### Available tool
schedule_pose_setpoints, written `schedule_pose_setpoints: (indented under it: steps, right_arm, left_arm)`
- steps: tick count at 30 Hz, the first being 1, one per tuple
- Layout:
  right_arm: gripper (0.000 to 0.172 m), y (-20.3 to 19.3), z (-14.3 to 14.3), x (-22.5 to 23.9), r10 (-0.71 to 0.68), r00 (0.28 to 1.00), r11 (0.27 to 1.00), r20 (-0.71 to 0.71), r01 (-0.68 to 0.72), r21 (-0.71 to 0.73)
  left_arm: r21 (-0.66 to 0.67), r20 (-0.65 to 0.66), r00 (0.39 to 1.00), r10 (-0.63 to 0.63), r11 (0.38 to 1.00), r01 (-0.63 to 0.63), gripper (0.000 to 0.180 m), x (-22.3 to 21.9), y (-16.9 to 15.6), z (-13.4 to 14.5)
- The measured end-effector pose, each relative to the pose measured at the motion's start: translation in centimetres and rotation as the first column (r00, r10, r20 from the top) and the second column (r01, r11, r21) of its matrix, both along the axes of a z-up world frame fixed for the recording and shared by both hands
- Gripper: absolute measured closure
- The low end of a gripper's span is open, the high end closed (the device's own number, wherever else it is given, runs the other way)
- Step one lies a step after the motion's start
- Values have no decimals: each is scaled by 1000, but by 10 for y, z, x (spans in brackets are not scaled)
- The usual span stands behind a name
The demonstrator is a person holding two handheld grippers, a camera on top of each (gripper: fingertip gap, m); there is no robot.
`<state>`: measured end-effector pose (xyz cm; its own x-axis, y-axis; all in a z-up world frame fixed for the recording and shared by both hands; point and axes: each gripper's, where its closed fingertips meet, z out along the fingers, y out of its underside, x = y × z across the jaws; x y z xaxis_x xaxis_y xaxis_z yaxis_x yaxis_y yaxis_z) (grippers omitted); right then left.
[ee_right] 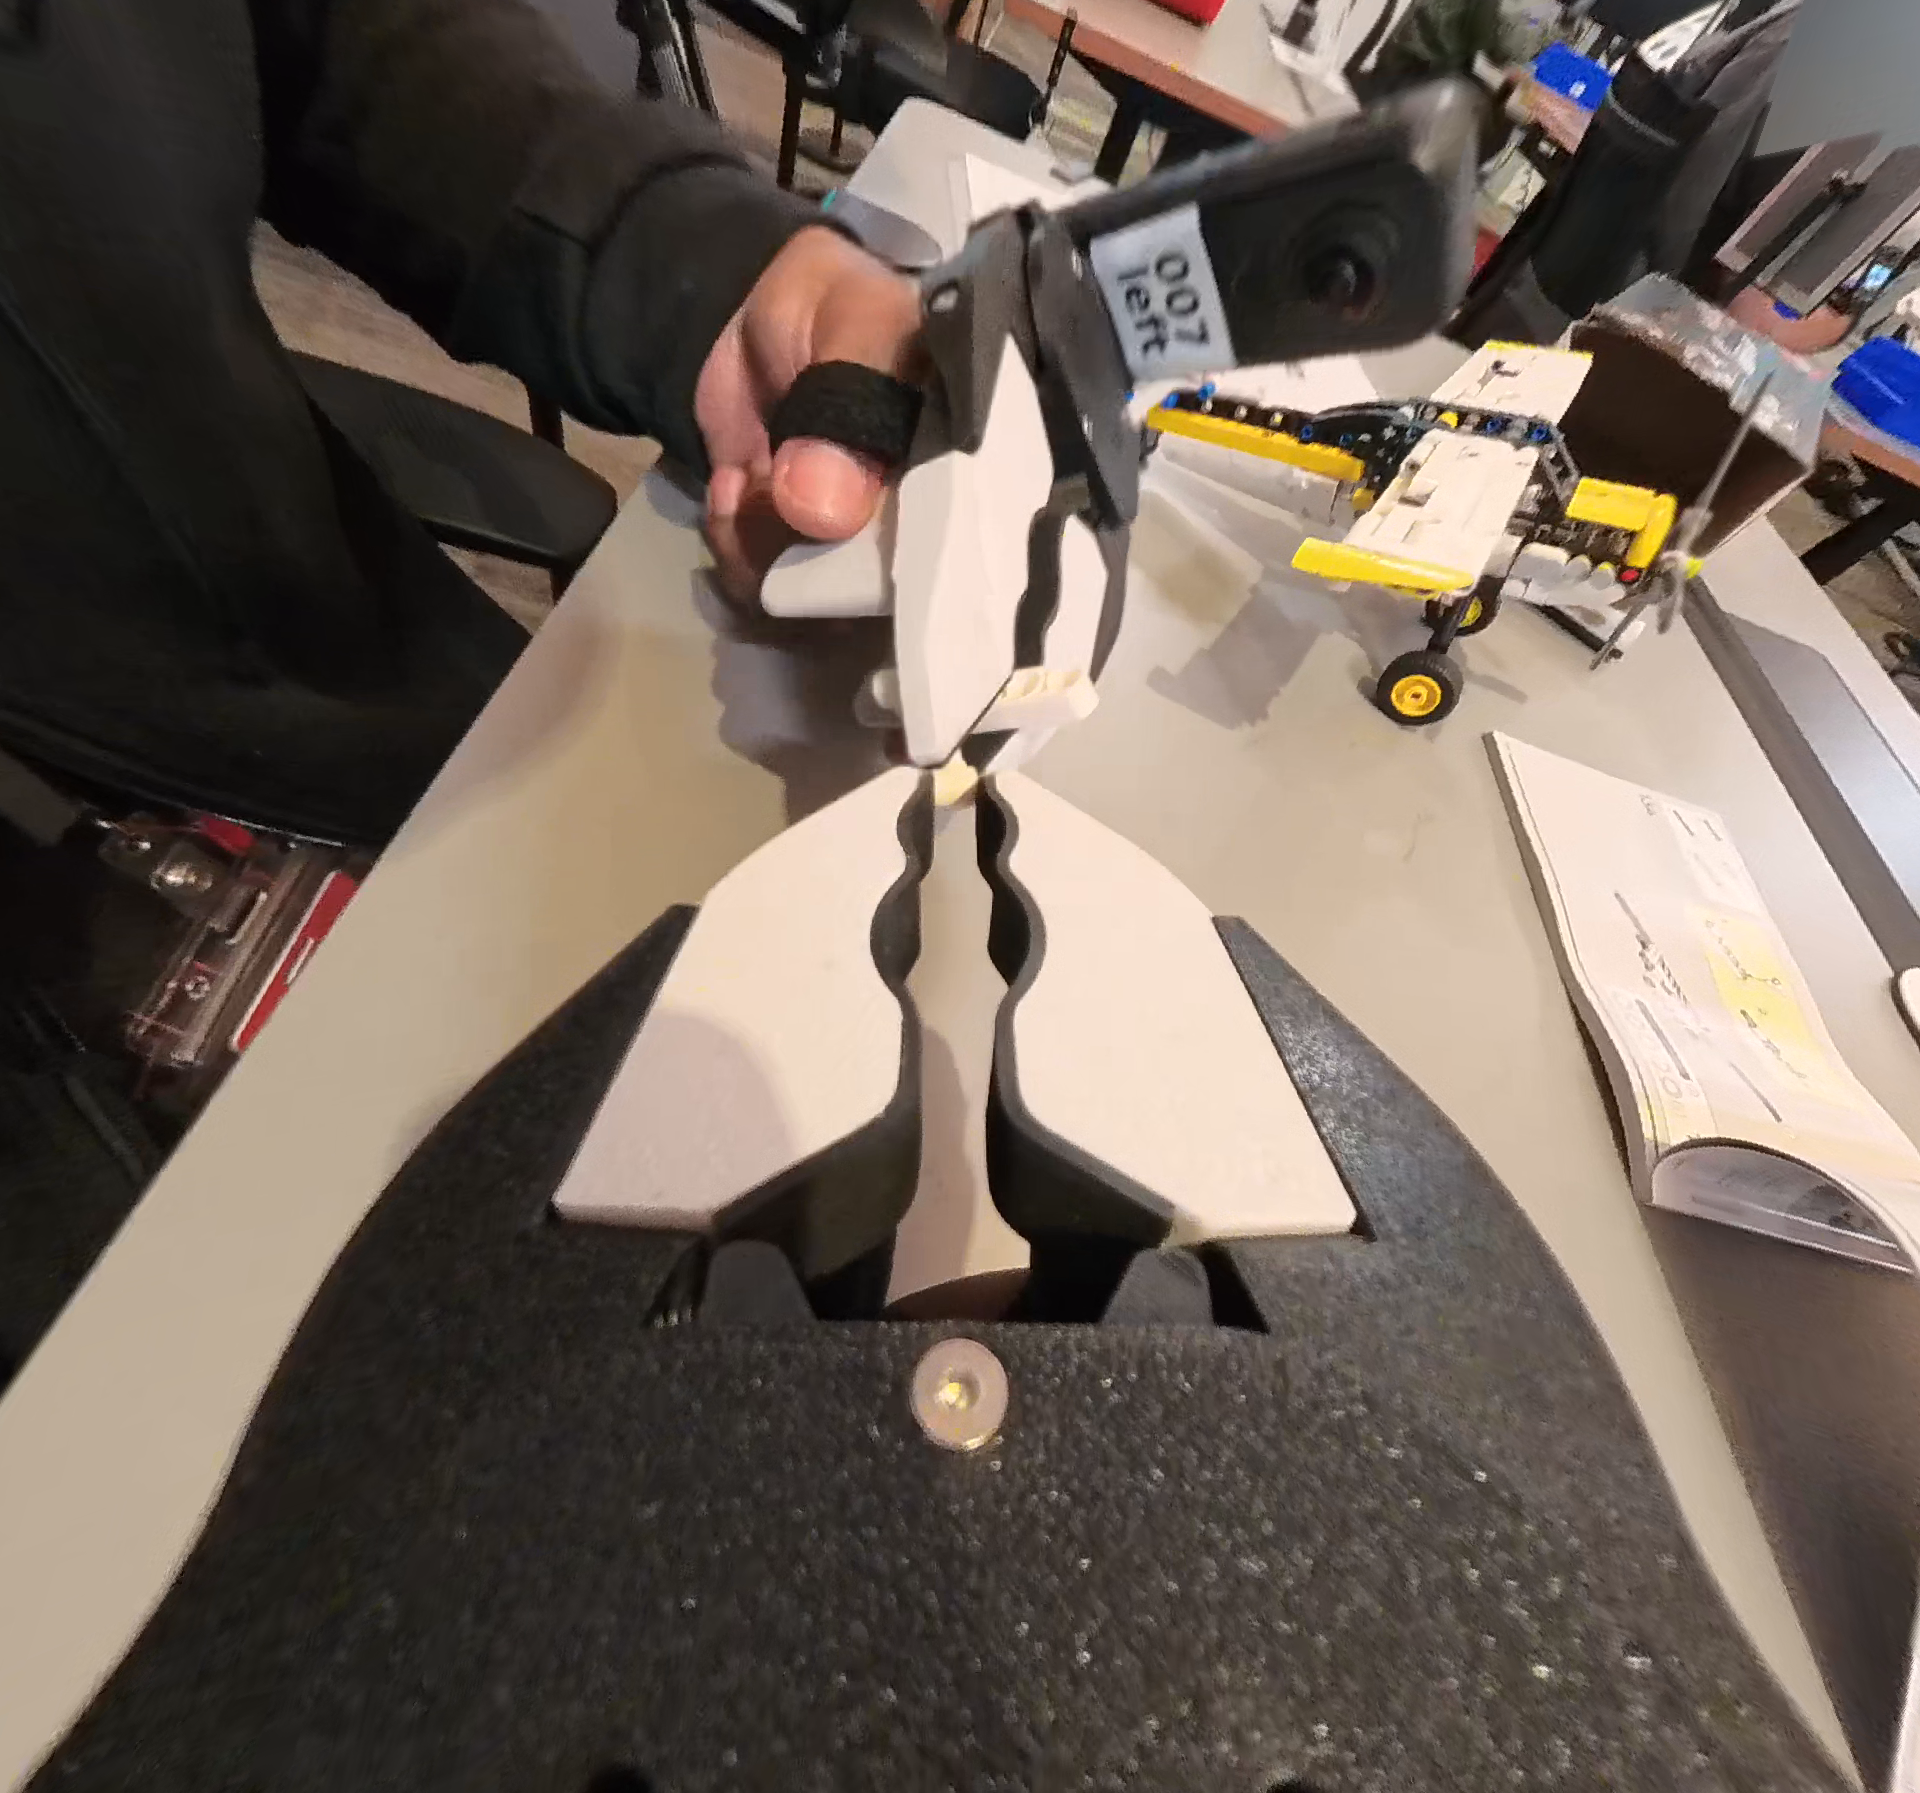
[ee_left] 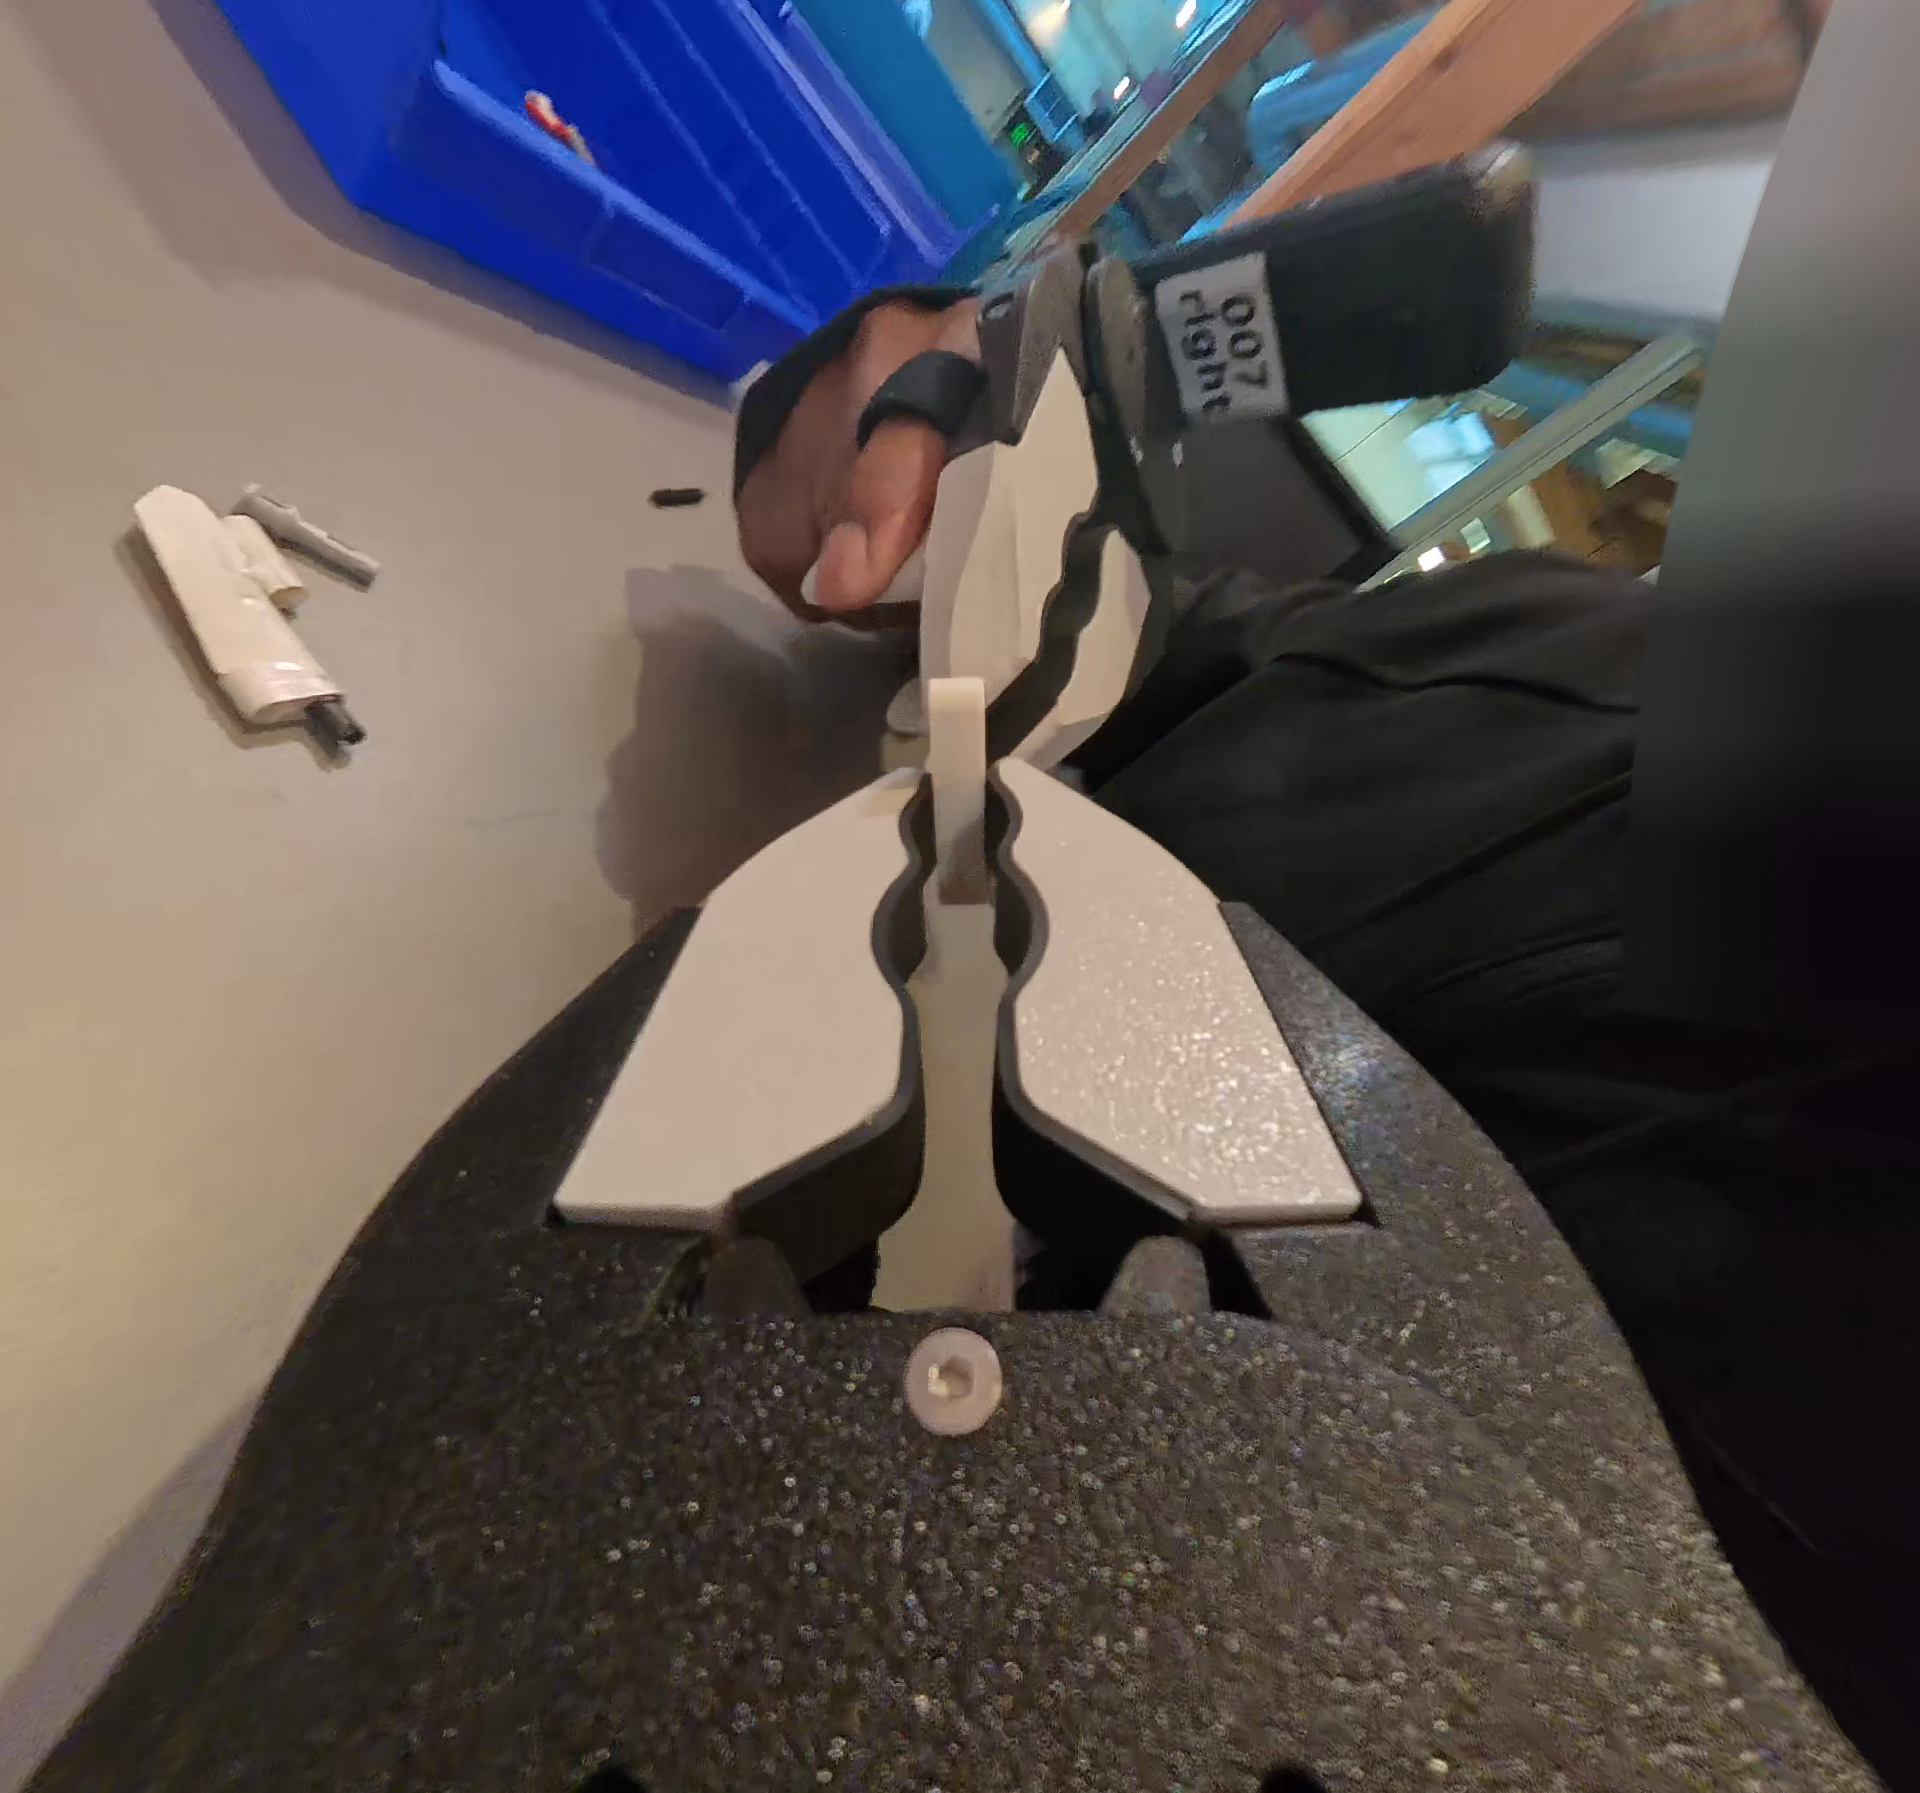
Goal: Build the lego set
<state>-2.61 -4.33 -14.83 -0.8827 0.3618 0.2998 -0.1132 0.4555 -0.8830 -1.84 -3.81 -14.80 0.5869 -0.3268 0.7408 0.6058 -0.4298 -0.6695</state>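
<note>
Both grippers' fingers nearly closed: left gripper pinches a white plastic beam, right gripper a small cream piece; both look light, rigid, smooth.

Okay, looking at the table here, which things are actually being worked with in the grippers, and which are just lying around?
In use:
- left gripper clamped on a white beam
- right gripper pinching a small cream piece

Lying about:
- yellow and white model plane
- instruction booklet
- blue bins
- white and grey parts
</note>
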Motion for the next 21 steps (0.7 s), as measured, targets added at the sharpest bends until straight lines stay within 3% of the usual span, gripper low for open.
schedule_pose_setpoints:
  steps: [4,8,21]
  right_arm:
    - [165,1,11,2,-9,1000,1000,-19,9,-23]
    - [165,3,16,2,-30,999,999,-36,29,-21]
    - [164,0,25,10,35,999,987,-16,-37,-158]
  left_arm:
    - [34,185,983,17,999,-24,172,2,2,10]
    - [58,266,963,43,996,-61,172,3,4,15]
    - [125,294,955,-25,992,-13,172,13,1,24]
